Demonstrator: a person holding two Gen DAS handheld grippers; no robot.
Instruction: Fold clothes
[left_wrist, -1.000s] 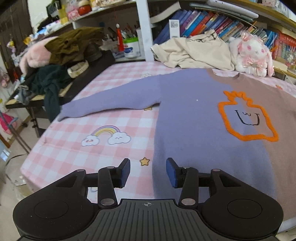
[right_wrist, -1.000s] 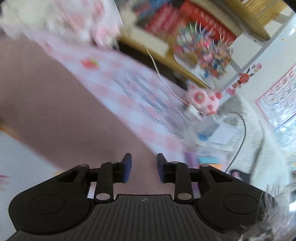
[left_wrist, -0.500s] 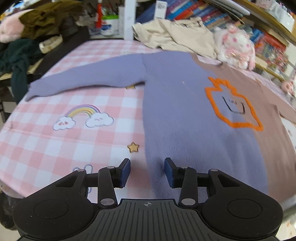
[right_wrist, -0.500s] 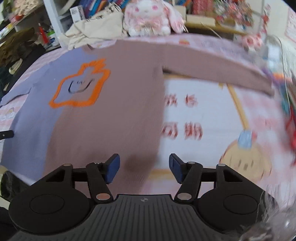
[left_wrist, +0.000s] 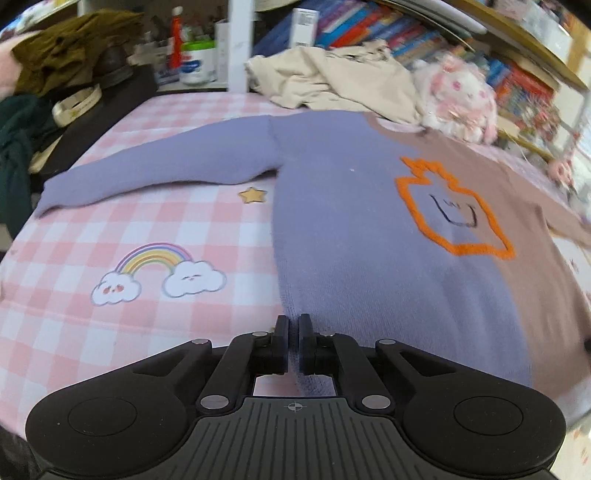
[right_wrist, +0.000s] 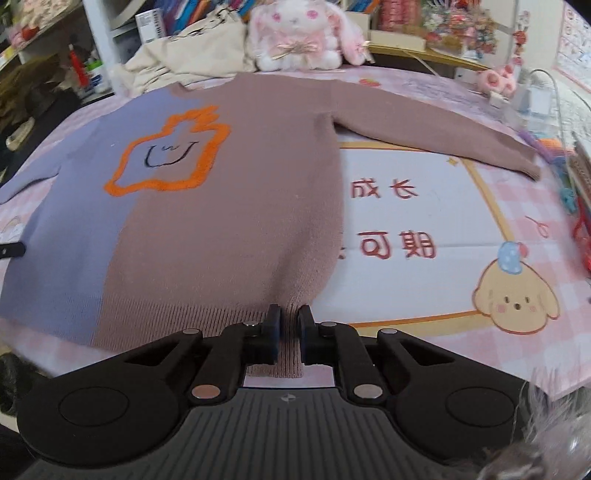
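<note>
Left view: sweater (left_wrist: 362, 236) brown sleeve runs off the right edge — cuff not seen. Near hem corner hidden behind the left gripper (left_wrist: 291, 326) body; pad contact with the knit cannot be told. Book (left_wrist: 369, 33) spines too blurred to read. Plush (left_wrist: 458, 96) smeared (right margin worst).

Right view: purple sleeve cut by the left edge. Hem under the right gripper (right_wrist: 288, 317) partly covered by its fingers. A dark tip (right_wrist: 11, 249) at the left edge — too little shows to name it. Clutter (right_wrist: 565, 173) at far right unresolved.
</note>
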